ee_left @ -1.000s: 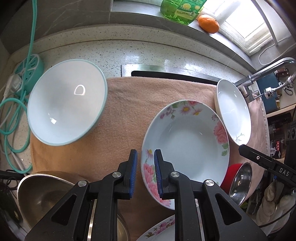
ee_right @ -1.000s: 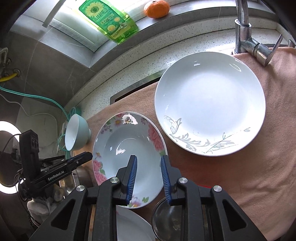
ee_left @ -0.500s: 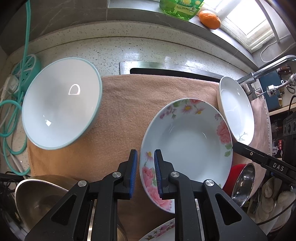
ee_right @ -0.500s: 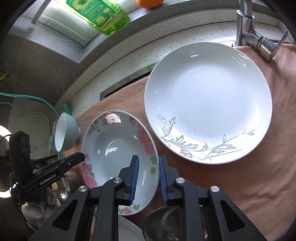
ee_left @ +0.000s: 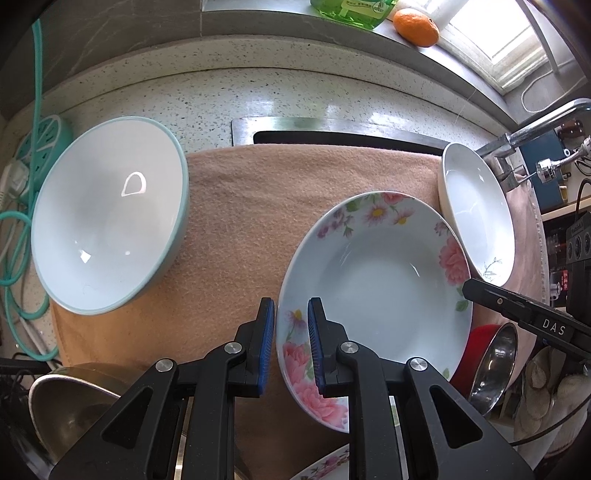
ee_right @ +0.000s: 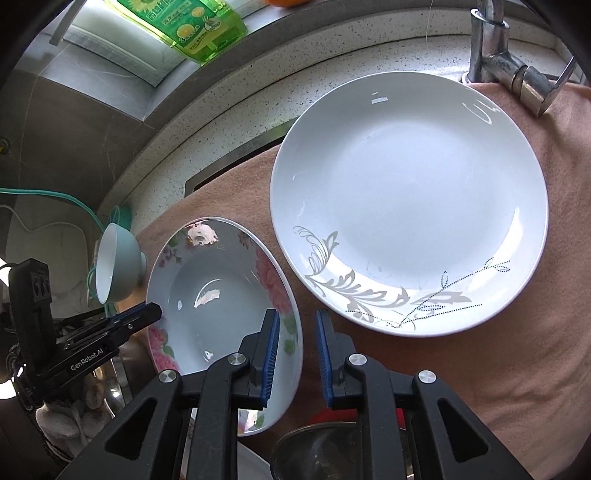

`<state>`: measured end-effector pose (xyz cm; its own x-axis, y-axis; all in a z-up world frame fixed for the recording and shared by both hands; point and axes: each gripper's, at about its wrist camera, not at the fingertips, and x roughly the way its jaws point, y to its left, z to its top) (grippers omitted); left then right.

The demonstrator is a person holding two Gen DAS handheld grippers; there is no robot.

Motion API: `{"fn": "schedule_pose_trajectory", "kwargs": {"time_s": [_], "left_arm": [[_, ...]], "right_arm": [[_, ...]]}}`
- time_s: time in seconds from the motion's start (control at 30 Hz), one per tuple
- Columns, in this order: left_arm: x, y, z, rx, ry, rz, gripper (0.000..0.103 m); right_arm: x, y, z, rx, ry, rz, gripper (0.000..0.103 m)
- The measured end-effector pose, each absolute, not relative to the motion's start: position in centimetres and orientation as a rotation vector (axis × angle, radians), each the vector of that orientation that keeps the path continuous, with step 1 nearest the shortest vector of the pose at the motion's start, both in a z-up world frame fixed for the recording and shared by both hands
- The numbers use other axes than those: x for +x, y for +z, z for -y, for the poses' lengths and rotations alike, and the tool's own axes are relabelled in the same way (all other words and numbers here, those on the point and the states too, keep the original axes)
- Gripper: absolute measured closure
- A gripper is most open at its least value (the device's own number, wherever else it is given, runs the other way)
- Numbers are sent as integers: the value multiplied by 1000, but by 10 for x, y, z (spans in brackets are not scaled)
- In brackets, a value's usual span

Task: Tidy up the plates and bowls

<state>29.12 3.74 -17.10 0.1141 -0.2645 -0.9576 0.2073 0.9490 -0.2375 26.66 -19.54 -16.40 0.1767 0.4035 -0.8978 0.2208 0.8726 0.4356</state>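
A flower-patterned plate (ee_left: pixel 376 288) (ee_right: pixel 221 288) hangs tilted over the peach cloth (ee_left: pixel 240 229). My left gripper (ee_left: pixel 291 332) is shut on its left rim, with one pad against the edge and the other on the inner face. My right gripper (ee_right: pixel 297 332) straddles the opposite rim, and a narrow dark gap shows beside its right pad. A white plate with a grey leaf pattern (ee_right: pixel 406 192) (ee_left: pixel 476 221) lies on the cloth to the right. A white bowl with a teal outside (ee_left: pixel 107 218) (ee_right: pixel 114 269) sits at the cloth's left end.
A steel bowl (ee_left: pixel 66 398) is at the near left. A red bowl holding a steel one (ee_left: pixel 495 365) is at the near right, and another flowered plate (ee_left: pixel 328 469) lies below. The faucet (ee_right: pixel 506 66), a green soap bottle (ee_right: pixel 192 29), an orange (ee_left: pixel 415 22) and teal cables (ee_left: pixel 14 221) ring the area.
The right jaws have narrowed, and the flowered plate's rim now lies between them instead of under both pads. The left grip on the plate is unchanged.
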Motion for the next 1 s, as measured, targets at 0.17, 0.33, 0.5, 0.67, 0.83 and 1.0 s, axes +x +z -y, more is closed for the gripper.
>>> {"fn": "schedule_pose_trajectory", "kwargs": {"time_s": [0.17, 0.33, 0.5, 0.67, 0.83, 1.0], "left_arm": [[290, -169, -34, -17, -345, -1404, 87], [289, -168, -33, -2, -345, -1403, 89], [288, -167, -32, 7, -335, -1404, 89], [288, -166, -31, 1, -331, -1408, 89], [289, -165, -31, -2, -328, -1409, 89], [287, -162, -32, -5, -325, -1405, 89]], "right_arm": [[266, -168, 196, 548, 145, -1419, 90], [265, -172, 196, 580, 153, -1429, 94], [264, -170, 195, 579, 139, -1426, 94], [262, -168, 193, 570, 132, -1426, 94], [262, -169, 195, 598, 125, -1429, 94], [262, -167, 196, 604, 124, -1423, 94]]}}
